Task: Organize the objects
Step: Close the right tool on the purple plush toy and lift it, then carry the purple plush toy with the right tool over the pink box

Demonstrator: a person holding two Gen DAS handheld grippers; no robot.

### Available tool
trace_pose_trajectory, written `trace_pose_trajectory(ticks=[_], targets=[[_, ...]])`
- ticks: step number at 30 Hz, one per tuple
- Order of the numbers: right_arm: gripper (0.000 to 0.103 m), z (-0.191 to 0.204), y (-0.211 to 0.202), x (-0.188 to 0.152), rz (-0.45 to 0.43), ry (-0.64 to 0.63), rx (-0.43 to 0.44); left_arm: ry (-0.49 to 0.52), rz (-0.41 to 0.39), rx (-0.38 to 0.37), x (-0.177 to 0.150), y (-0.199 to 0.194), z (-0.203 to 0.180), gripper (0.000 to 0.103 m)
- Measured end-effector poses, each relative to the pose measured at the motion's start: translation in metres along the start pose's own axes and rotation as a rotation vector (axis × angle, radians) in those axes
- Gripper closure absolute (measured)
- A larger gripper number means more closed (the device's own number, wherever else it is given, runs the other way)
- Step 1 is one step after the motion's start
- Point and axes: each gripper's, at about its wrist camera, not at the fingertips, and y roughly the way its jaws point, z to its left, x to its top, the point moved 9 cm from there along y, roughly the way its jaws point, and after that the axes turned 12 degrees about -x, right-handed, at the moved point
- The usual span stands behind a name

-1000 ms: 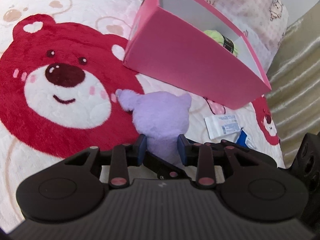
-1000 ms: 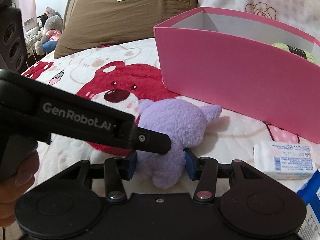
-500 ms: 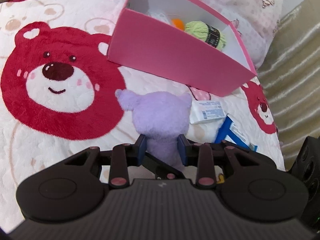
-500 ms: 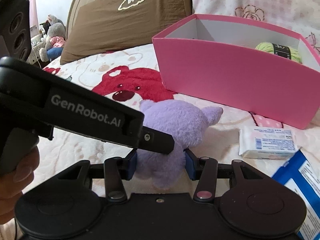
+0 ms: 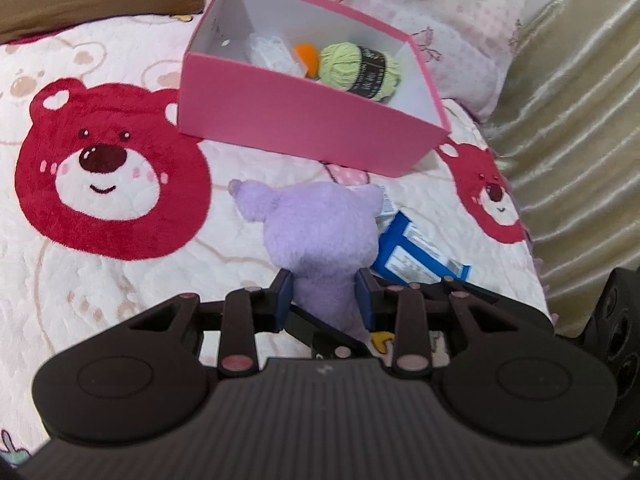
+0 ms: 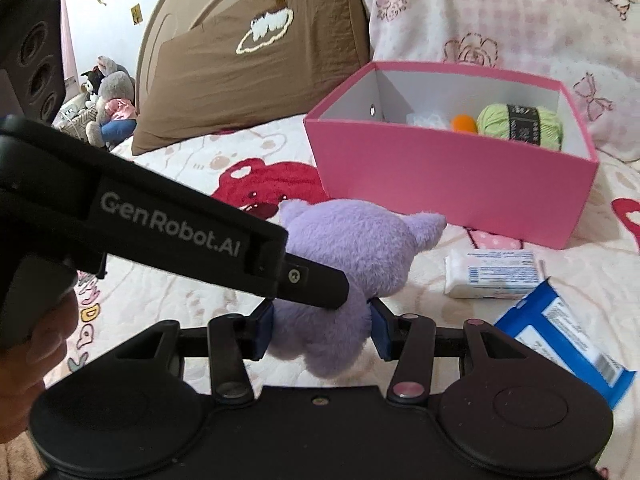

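A white quilt (image 5: pixel 120 300) printed with red bears is covering the bed. A large red bear face (image 5: pixel 108 168) is showing at the left of the left wrist view, a smaller one (image 5: pixel 494 196) near the right edge. A brown pillow (image 6: pixel 248 76) with a white embroidered motif is leaning at the head of the bed, a pink floral pillow (image 6: pixel 500 12) lying beside it. A beige curtain (image 5: pixel 580 120) is hanging at the right. Stuffed toys (image 6: pixel 108 100) are sitting far off beyond the bed.

Both wrist cameras look along their fingers, close over the purple plush toy (image 5: pixel 320 236), toward the pink box (image 6: pixel 452 176) they share.
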Motion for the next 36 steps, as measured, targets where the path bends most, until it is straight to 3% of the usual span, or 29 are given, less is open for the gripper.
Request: trace_pose_trajectory(ticks=[17, 36], targets=[[0.049, -0.022, -0.057, 0.011, -0.077, -0.011, -0.026, 0.073, -0.009, -0.002, 0.008, -0.010, -0.062, 0.072], [0.049, -0.044, -0.069, 0.058, -0.100, 0.009, -0.005, 0.120, -0.025, -0.011, 0.061, -0.021, -0.095, 0.070]])
